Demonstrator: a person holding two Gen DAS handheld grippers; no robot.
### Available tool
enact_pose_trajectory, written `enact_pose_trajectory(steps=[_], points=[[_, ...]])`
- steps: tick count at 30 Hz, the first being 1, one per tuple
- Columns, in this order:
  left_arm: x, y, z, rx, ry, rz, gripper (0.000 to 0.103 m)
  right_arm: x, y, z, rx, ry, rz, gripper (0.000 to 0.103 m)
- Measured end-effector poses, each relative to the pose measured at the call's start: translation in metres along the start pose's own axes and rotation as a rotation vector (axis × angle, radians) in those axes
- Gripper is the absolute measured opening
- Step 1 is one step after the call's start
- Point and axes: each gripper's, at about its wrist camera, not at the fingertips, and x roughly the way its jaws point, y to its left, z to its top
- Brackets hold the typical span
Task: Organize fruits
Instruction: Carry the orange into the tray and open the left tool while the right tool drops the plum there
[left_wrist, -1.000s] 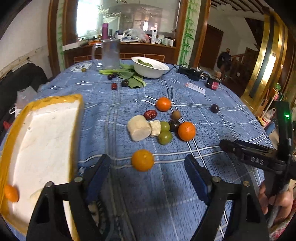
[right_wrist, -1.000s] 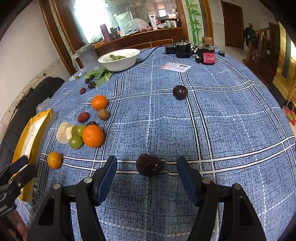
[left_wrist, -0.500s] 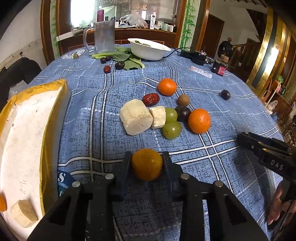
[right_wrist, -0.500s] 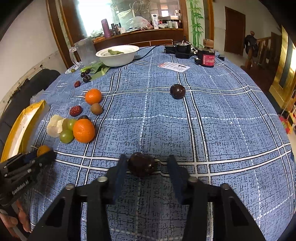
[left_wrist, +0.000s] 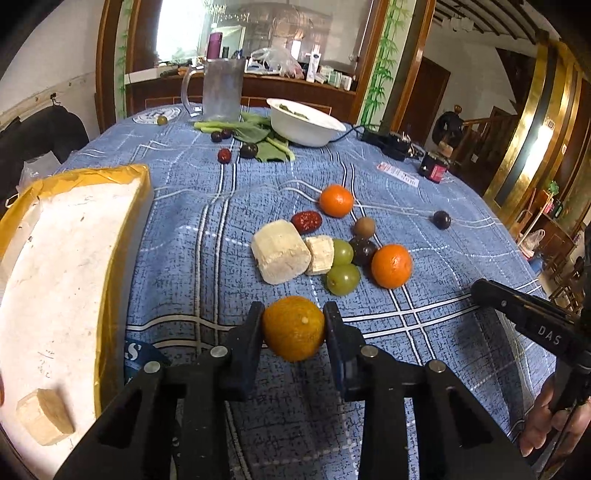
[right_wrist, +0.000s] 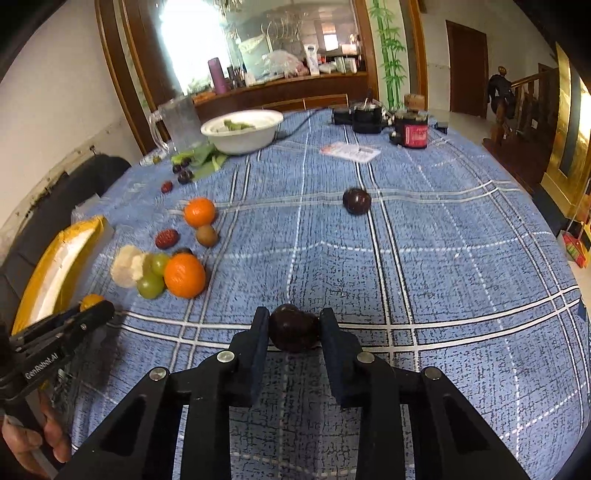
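On the blue plaid-clothed bench (left_wrist: 184, 229), most fruit lies loose mid-frame. The left gripper's (left_wrist: 293, 330) jaws clamp a small round orange (left_wrist: 293, 328); the right gripper's (right_wrist: 294, 330) jaws clamp a dark purple plum (right_wrist: 293, 328). The yellow-rimmed white foam tray (left_wrist: 55, 258) at left holds little.

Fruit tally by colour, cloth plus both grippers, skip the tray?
Orange round citrus fruits: 3, one in the left gripper
Dark purple round fruits: 6, one in the right gripper
Green round fruits: 3
Red wrinkled dates: 2
Brown kiwi-like fruit: 1
Total: 15
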Motion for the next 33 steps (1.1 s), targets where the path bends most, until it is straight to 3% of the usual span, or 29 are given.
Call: enact_pose_trajectory(steps=[6,11,13,17,23,29,33], points=[[-0.027,0.011,-0.002,-0.051,-0.037,-0.060,0.031,-0.017,0.007,0.001,0.006,-0.056,0.048,0.029],[-0.070,0.041,-0.003,-0.096,-0.060,-0.060,0.031,-0.039,0.038,0.001,-0.030,-0.065,0.111,0.029],[-0.087,0.060,0.000,-0.123,-0.078,-0.037,0.031,-0.043,0.057,0.003,-0.053,-0.058,0.146,0.029],[-0.110,0.105,0.010,-0.157,-0.113,0.080,0.031,-0.039,0.109,0.009,-0.109,-0.014,0.250,0.030],[-0.108,0.166,0.015,-0.226,-0.066,0.201,0.031,-0.011,0.200,0.010,-0.174,0.091,0.424,0.030],[-0.090,0.203,0.007,-0.287,0.015,0.264,0.031,0.036,0.274,0.004,-0.218,0.203,0.490,0.030],[-0.093,0.215,-0.002,-0.321,0.019,0.266,0.032,0.065,0.301,-0.004,-0.242,0.248,0.468,0.031]])
